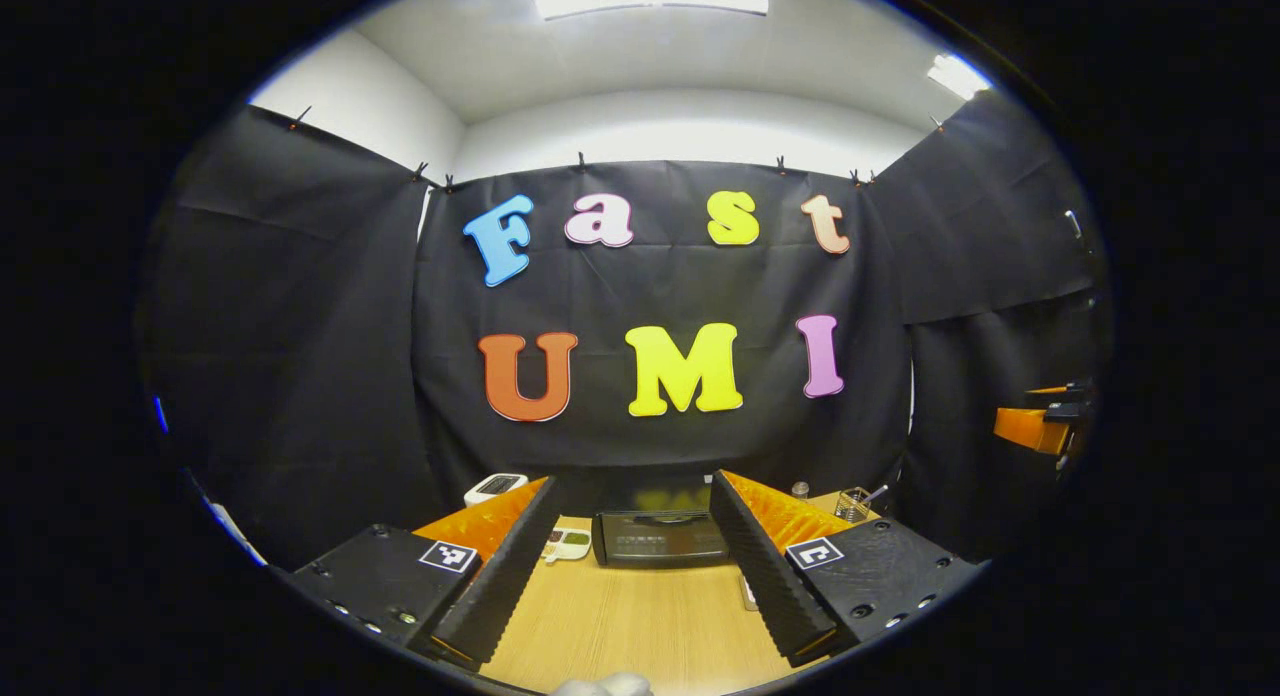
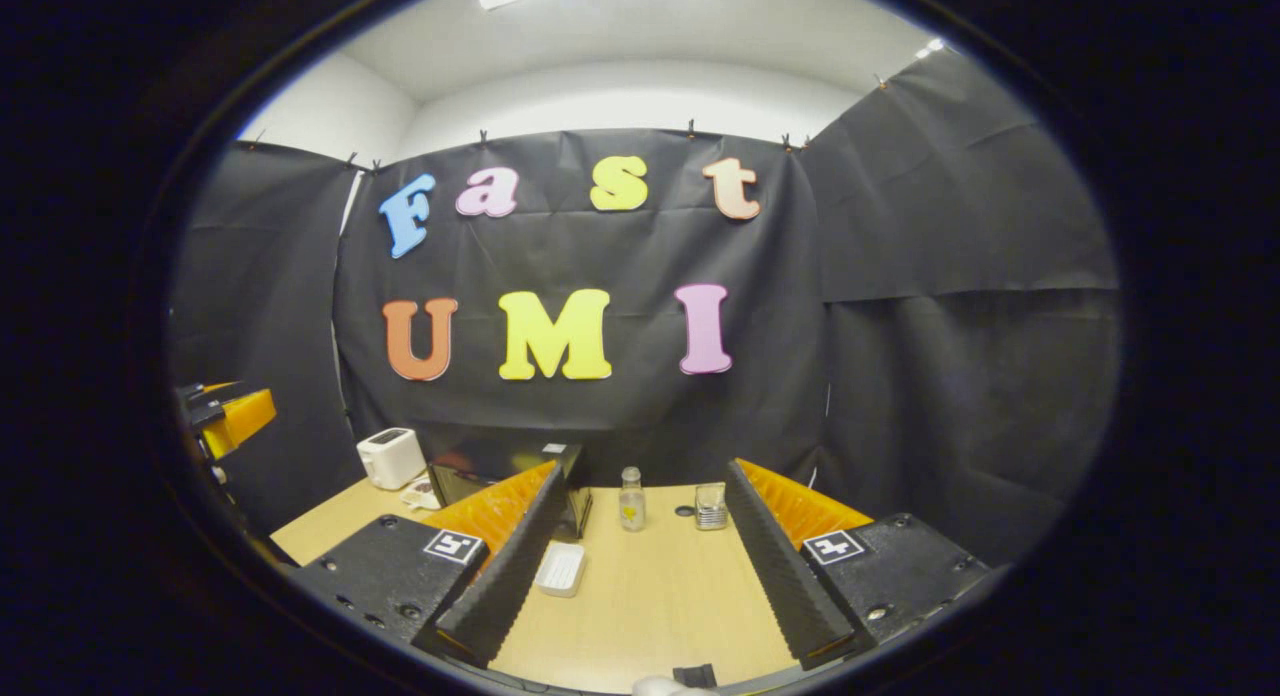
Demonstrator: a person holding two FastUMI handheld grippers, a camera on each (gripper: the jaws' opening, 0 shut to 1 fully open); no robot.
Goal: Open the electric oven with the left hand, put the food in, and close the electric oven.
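Wooden table (image 1: 640, 616). Oven (image 1: 660, 536) ahead between my left gripper (image 1: 635, 566) fingers, door seemingly shut. Both grippers, right gripper (image 2: 640, 566) included, spread and empty. Food location unclear: start or finish.

The electric oven (image 1: 660, 536) is sitting at the back of the desk (image 1: 640, 616), a palette (image 1: 567, 543) lying just to its left and a wire holder (image 1: 852, 502) standing to its right.

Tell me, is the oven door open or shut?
Shut. In the left gripper view the electric oven sits at the far end of the table, its dark front door upright and flush, nothing hanging down.
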